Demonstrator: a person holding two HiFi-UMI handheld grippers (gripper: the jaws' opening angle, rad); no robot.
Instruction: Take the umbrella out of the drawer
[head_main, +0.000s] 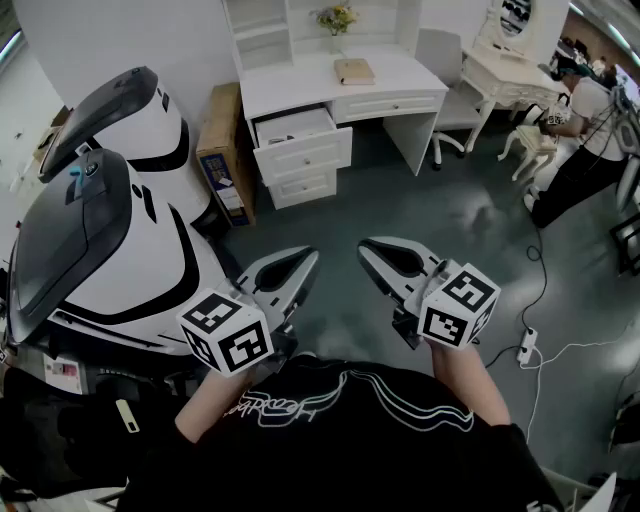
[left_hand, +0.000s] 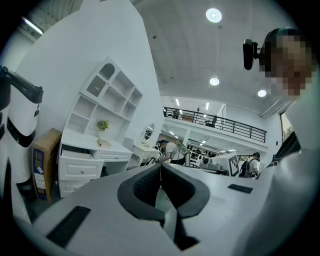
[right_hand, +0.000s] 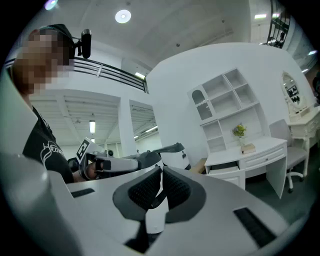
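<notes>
A white desk (head_main: 330, 95) stands at the far side of the floor, its top drawer (head_main: 297, 128) pulled out. I cannot make out an umbrella in the drawer from here. My left gripper (head_main: 303, 260) and right gripper (head_main: 369, 247) are held side by side close to my body, far from the desk, both shut with nothing between the pads. In the left gripper view the left gripper (left_hand: 160, 168) points level toward the desk (left_hand: 82, 162). From the right gripper view, the right gripper (right_hand: 161, 170) has the open drawer (right_hand: 223, 167) off to its right.
Two big white-and-black machine shells (head_main: 100, 230) fill the left side, with a cardboard box (head_main: 226, 155) beside the desk. A book (head_main: 354, 70) and flowers (head_main: 337, 17) sit on the desk. A chair (head_main: 445, 60), dressing table (head_main: 510, 70), person (head_main: 585, 130) and floor cables (head_main: 525, 345) are right.
</notes>
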